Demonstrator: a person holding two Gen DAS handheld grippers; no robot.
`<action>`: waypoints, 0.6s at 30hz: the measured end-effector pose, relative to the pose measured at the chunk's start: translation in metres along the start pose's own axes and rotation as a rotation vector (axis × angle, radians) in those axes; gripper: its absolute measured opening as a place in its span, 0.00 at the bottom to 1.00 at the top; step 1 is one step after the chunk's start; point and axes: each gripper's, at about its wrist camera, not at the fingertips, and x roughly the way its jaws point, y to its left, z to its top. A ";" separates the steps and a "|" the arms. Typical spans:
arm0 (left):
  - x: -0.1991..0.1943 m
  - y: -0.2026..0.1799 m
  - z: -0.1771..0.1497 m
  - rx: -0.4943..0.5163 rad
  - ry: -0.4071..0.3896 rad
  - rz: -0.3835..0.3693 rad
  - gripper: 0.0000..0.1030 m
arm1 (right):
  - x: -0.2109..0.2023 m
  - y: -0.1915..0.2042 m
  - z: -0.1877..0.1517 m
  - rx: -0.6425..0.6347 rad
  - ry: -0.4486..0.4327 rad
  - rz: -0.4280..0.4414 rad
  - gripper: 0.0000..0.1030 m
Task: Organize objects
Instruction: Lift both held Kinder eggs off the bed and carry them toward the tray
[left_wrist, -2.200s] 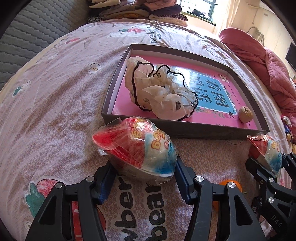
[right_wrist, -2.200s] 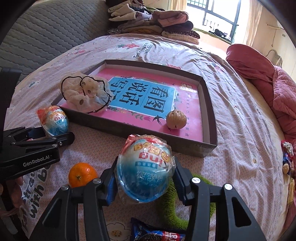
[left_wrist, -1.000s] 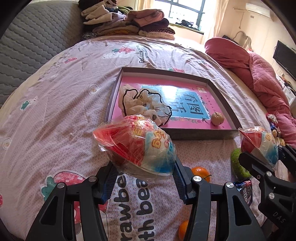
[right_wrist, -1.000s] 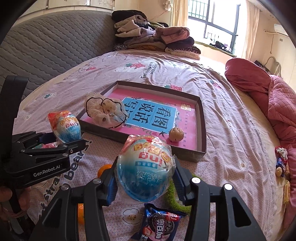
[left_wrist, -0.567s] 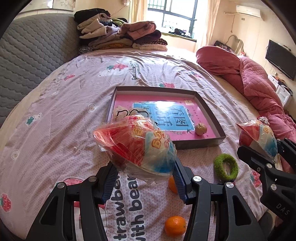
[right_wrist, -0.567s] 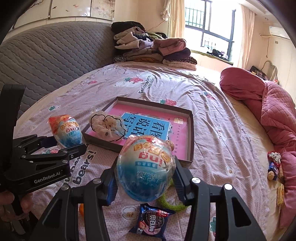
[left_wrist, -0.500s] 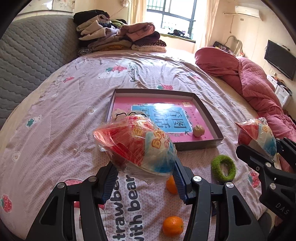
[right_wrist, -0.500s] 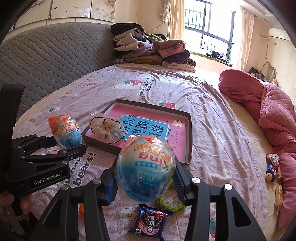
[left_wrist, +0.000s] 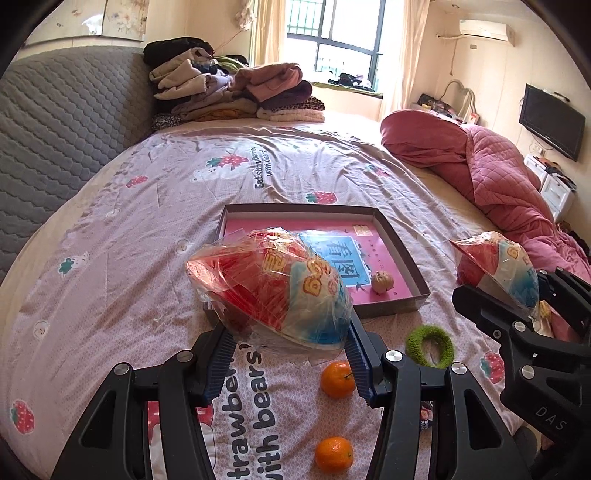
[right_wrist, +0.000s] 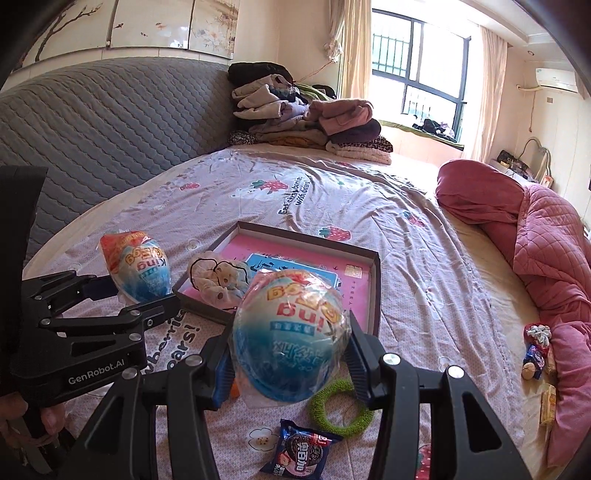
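Note:
My left gripper (left_wrist: 284, 332) is shut on a plastic-wrapped red and blue toy egg (left_wrist: 269, 291), held above the bed in front of the shallow grey box (left_wrist: 402, 251). My right gripper (right_wrist: 290, 354) is shut on a second wrapped egg (right_wrist: 291, 332). Each wrist view shows the other gripper and its egg: the right gripper (left_wrist: 517, 291) and the left gripper (right_wrist: 122, 291). In the box (right_wrist: 375, 288) lie a walnut (left_wrist: 382, 281) and a white scrunchie (right_wrist: 218, 280), on a pink book.
On the strawberry-print sheet below lie a green hair tie (left_wrist: 430, 345), two oranges (left_wrist: 337, 378) and a cookie packet (right_wrist: 301, 452). Folded clothes (left_wrist: 236, 92) are stacked at the far end. A red quilt (right_wrist: 546, 258) is along the right, with small items beside it.
Both grippers have risen with their eggs still held. The box and bed now look smaller and farther below, and more of the room shows.

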 end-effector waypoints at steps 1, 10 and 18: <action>0.000 -0.001 0.003 0.004 -0.003 0.003 0.55 | 0.001 -0.001 0.002 -0.001 -0.003 -0.003 0.50; -0.001 -0.008 0.029 0.026 -0.035 0.013 0.55 | 0.003 -0.016 0.024 -0.015 -0.024 -0.042 0.50; 0.012 -0.012 0.042 0.041 -0.038 0.017 0.55 | 0.011 -0.030 0.036 -0.020 -0.031 -0.066 0.50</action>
